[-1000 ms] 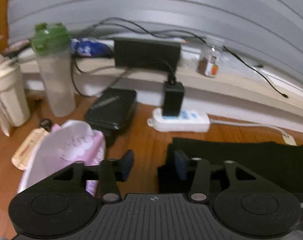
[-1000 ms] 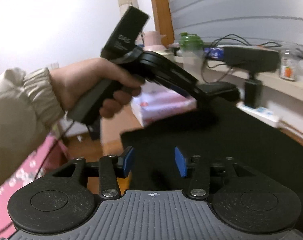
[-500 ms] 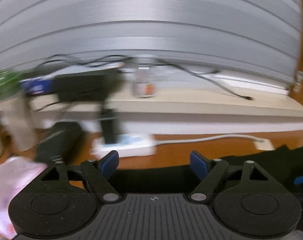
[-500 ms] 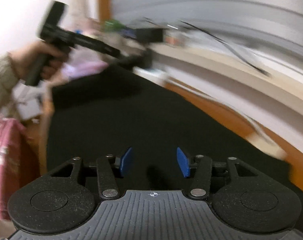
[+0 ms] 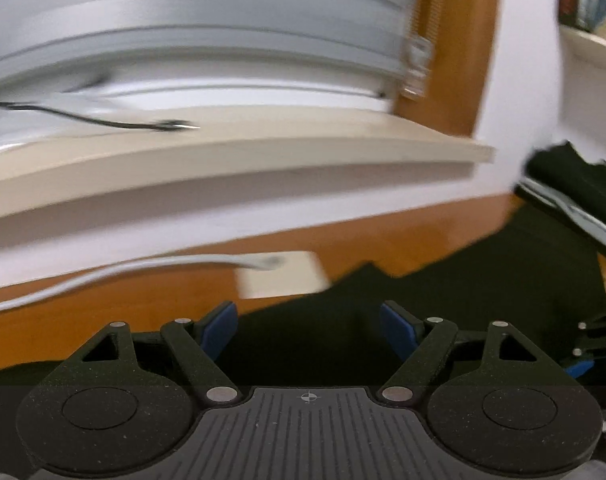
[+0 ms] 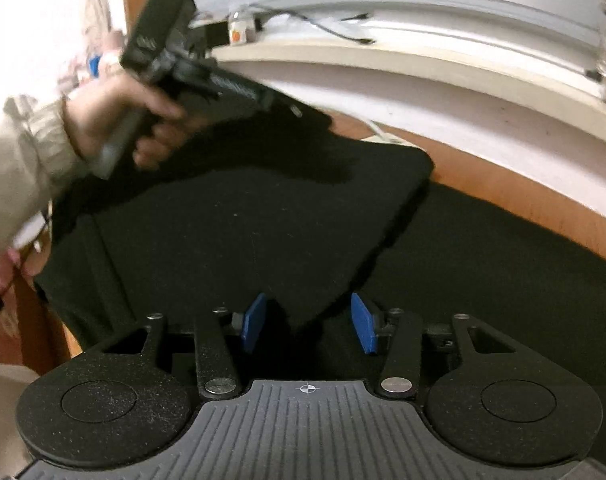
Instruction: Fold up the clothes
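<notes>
Black garment (image 6: 231,240) lengthwise along the desk (image 5: 143,304), folded corner between parted right tongs (image 6: 309,322); left tongs (image 5: 309,330) wide.

The black garment (image 6: 263,220) lies spread over the orange-brown wooden table (image 6: 503,176), a plain dark cloth with no print to be seen. One part is folded over on top of the rest, and its slanting edge runs from a blunt corner near the wall down towards the near side, so the doubled layer sits to the left and a single flat layer (image 6: 503,272) stretches out to the right. In the left wrist view its far edge (image 5: 443,280) is uneven, with a small peak, and lies on the bare wood.
</notes>
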The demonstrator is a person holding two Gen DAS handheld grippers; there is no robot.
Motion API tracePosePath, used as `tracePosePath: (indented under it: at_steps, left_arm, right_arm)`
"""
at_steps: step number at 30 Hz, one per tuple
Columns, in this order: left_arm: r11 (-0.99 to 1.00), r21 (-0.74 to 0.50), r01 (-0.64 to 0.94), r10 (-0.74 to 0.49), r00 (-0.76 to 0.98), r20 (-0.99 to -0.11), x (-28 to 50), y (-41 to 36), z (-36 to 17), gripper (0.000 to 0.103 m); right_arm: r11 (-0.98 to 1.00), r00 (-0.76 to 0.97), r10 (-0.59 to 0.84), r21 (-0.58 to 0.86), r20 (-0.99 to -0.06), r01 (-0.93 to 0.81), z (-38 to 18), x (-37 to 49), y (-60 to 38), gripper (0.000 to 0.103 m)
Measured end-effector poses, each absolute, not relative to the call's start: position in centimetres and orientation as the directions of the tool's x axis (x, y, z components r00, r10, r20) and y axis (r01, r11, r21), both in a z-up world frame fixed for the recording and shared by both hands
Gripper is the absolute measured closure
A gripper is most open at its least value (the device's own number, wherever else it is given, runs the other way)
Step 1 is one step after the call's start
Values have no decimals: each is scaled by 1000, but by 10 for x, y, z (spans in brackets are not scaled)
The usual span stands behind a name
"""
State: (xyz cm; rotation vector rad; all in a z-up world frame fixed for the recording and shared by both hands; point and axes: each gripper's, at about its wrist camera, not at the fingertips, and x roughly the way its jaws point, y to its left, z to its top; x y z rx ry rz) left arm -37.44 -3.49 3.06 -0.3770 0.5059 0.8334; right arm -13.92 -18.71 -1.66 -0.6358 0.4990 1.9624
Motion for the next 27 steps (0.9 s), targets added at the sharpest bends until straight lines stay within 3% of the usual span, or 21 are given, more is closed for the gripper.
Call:
tracePosePath:
  at_steps: [4,5,7,10,27]
  left_arm:
    - [666,-131,-734,549,601,-581,-341,-35,19,23]
    - [678,-118,-726,542,601,-587,-336,-35,16,26]
    - [697,-77,-713,540,592,-597,-327,-35,13,47]
    - [718,-82,-692,521,611,-595,-322,-31,9,58]
    - [731,15,-682,550,576,-605,-308,-31,7,58]
  right_arm:
    - [-431,-382,707,66,-595,-900,-18,-139,-199,58]
    - [-438,-393,710,70,-584,-896,-18,-139,-201,71]
    - [-449,-413,719,80,-559,-890,-19,-143,-207,80]
    - [-472,-436,712,86,-550,-878,-18,-151,-213,80]
    - [-466,-427,727,70,-537,-882,-23,-159,-232,76]
